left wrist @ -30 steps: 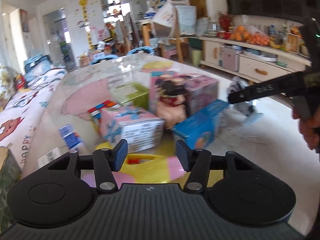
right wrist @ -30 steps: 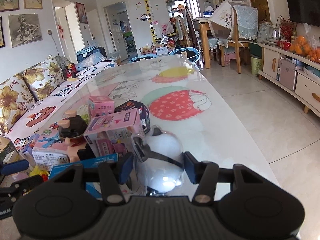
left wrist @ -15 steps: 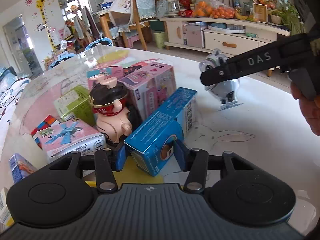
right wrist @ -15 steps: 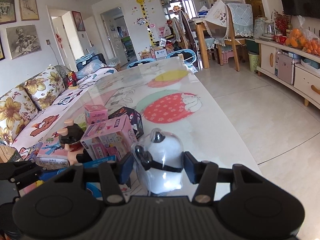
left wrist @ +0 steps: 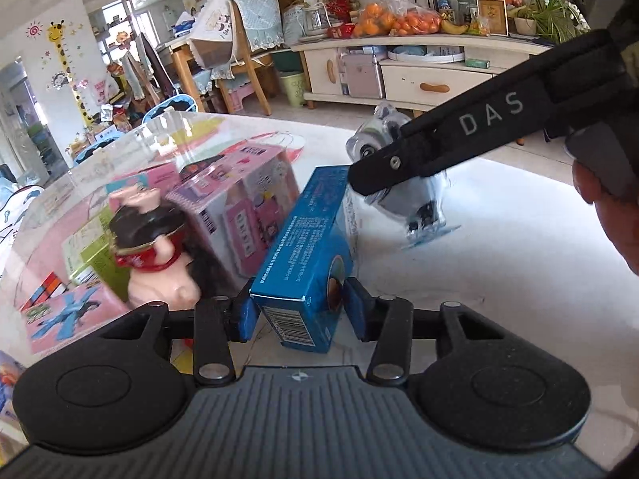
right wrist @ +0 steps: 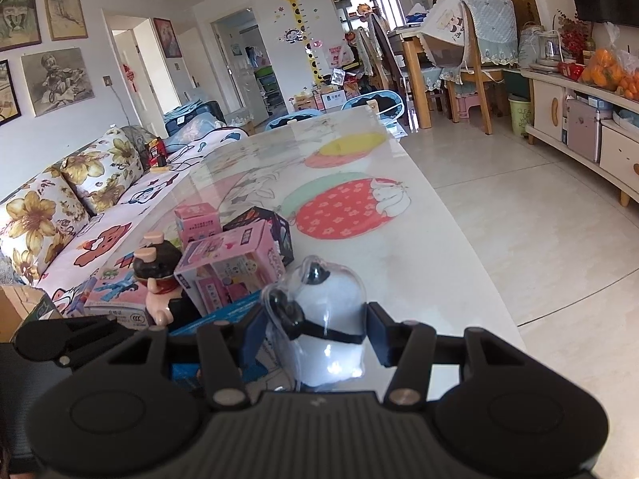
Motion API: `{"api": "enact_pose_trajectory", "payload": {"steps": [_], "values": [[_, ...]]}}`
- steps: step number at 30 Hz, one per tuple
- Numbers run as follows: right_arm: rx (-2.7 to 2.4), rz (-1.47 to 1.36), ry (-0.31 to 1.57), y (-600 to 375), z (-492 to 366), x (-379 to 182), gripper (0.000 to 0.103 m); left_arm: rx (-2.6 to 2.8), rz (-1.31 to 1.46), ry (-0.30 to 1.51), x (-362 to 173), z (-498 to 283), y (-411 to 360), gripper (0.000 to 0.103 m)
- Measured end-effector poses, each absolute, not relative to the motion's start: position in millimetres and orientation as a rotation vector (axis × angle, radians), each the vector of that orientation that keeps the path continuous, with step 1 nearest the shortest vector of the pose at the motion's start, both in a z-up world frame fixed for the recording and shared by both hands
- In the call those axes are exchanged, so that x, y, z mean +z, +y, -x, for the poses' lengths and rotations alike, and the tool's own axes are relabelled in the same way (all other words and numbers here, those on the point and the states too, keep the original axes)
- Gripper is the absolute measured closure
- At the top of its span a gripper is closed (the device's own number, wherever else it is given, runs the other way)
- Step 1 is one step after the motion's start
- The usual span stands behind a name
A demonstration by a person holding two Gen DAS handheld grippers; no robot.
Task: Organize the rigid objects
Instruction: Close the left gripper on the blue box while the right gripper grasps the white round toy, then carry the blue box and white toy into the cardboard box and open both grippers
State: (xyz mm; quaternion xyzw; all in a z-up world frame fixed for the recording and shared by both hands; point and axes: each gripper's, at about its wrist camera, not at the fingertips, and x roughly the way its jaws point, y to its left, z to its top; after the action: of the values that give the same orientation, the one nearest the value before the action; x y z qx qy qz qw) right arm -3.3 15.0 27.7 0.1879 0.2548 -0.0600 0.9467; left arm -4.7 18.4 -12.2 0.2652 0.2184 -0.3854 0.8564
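On the near part of the glossy white worktop (right wrist: 419,263), with its printed strawberry picture, sits a cluster of toys and cartons. The left claw (left wrist: 299,313) is clamped on the near end of a long blue cardboard carton (left wrist: 307,255), its blue pads touching both side faces just behind the barcode end; the carton points away, tilted up toward the far right. Just left of it stands a pink pig figurine with a black hat and red collar (left wrist: 153,255), and behind both lies a pink printed toy box (left wrist: 239,199). Nearer and to the left lies a flat pink box with a blue aeroplane picture (left wrist: 60,315), with a green-and-white carton (left wrist: 90,247) beyond it.

To the right of the blue carton, the right claw (right wrist: 315,335) grips a clear plastic dome-shaped pack holding a white, black-banded toy (right wrist: 331,319), one pad against each side. In the left wrist view this pack (left wrist: 419,199) appears lifted and tilted over the worktop, partly hidden behind the black gripper finger marked DAS. A dark hexagonal box (right wrist: 267,223) and a small pink box (right wrist: 197,221) sit at the far edge of the cluster.
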Motion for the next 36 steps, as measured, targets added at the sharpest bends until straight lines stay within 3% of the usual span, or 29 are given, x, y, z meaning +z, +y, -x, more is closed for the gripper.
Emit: {"api": "enact_pose_trajectory", "payload": {"steps": [2,3,6,17,36], "values": [[-0.121,-0.38,0.52,15,4,28,0.05,-0.81,-0.543,0.457,-11,6,19,0.057],[-0.12,-0.377,0.521,15,4,28,0.05,-0.808,-0.534,0.457,-10,8,20,0.067],[-0.12,-0.368,0.524,16,4,29,0.05,-0.787,-0.532,0.436,-12,22,26,0.075],[-0.127,-0.344,0.544,30,6,33,0.05,-0.675,-0.364,0.454,3,29,67,0.075],[0.029,-0.251,0.513,129,-3,75,0.05,-0.33,-0.124,0.397,70,31,258,0.075]]}}
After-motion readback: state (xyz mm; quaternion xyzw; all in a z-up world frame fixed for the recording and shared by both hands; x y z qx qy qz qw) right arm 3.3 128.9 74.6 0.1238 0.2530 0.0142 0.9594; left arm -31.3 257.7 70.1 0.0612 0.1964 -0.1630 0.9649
